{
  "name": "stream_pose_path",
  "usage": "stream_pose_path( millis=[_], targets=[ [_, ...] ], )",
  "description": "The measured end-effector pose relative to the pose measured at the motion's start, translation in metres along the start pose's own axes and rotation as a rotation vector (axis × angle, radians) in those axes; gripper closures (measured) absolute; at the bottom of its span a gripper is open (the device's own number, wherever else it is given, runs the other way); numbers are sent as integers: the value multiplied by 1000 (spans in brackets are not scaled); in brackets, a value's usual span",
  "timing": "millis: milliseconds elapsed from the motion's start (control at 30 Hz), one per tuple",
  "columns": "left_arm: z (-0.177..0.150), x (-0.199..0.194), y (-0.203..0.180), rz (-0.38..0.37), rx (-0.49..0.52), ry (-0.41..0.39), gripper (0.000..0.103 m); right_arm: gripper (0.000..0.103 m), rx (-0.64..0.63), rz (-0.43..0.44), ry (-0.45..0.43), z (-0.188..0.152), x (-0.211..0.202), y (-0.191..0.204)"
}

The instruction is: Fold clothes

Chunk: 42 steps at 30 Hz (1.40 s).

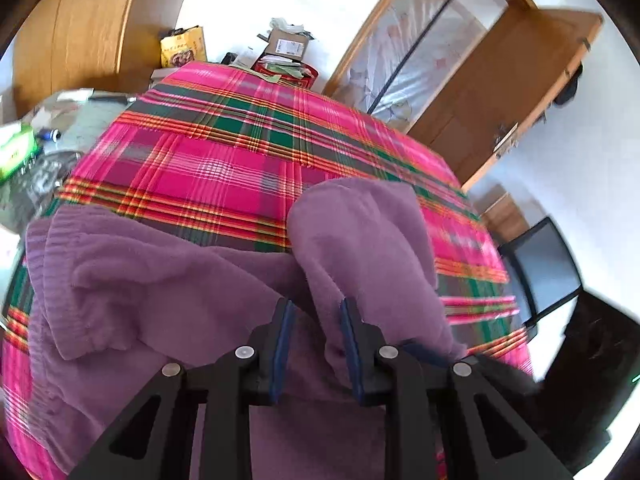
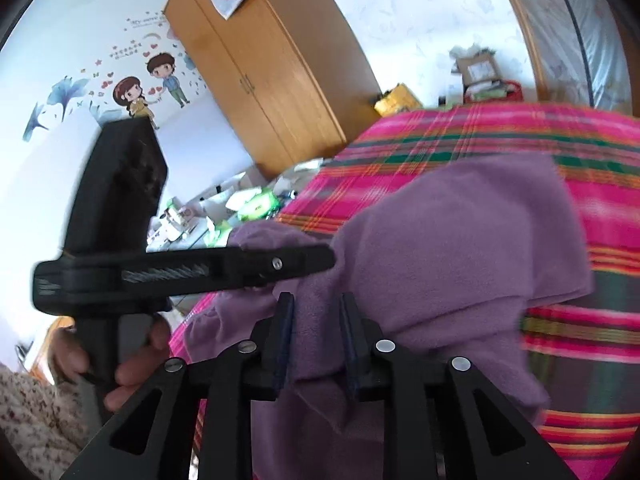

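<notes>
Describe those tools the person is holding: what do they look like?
Each gripper, left and right, is matte black plastic with triangular cut-outs, silver rivets and dark blue pads lining two flat fingers. The left one shows a metal screw thread, a chunky handle, and the hand wears a speckled cream knitted sleeve.

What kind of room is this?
Probably a bedroom at home: a bed under a pink plaid sheet, a wooden wardrobe, and cartoon couple stickers on the wall.

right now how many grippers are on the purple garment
2. The left gripper has the garment between its fingers near the bed's close edge; the right gripper has a fold beside it. Whether either is fully clamped is unclear.
</notes>
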<state>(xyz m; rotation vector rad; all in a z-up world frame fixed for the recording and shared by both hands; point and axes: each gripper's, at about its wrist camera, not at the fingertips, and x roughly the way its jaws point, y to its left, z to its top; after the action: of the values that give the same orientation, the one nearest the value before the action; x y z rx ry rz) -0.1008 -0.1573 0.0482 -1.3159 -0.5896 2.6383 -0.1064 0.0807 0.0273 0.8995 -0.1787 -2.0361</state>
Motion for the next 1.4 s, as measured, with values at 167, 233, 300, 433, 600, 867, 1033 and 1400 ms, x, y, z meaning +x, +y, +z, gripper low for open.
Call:
stream_pose_path(
  millis=[167, 233, 300, 433, 600, 867, 1033, 1400],
  targets=[
    [-1, -2, -2, 23, 25, -5, 78, 78, 48, -54, -72, 0, -34, -26],
    [0, -5, -8, 30, 57, -16, 78, 78, 110, -96, -82, -2, -39, -45],
    [1, -8, -14, 38, 88, -27, 78, 76, 155, -117, -81, -4, -40, -57],
    [-3, -8, -34, 27, 166, -11, 78, 76, 186, -92, -53, -9, -34, -66],
    [-10, 0, -59, 46, 285, 15, 75, 76, 240, -7, -47, -12, -29, -72],
    [-18, 9, -76, 36, 359, 50, 74, 76, 304, 82, -25, -16, -22, -73],
    [-23, 13, -81, 78, 408, 52, 74, 76, 301, 76, -8, -14, -17, -69],
    [-15, 17, -68, 50, 358, 69, 74, 80, 341, 78, -36, -6, -7, -74]
  ],
)
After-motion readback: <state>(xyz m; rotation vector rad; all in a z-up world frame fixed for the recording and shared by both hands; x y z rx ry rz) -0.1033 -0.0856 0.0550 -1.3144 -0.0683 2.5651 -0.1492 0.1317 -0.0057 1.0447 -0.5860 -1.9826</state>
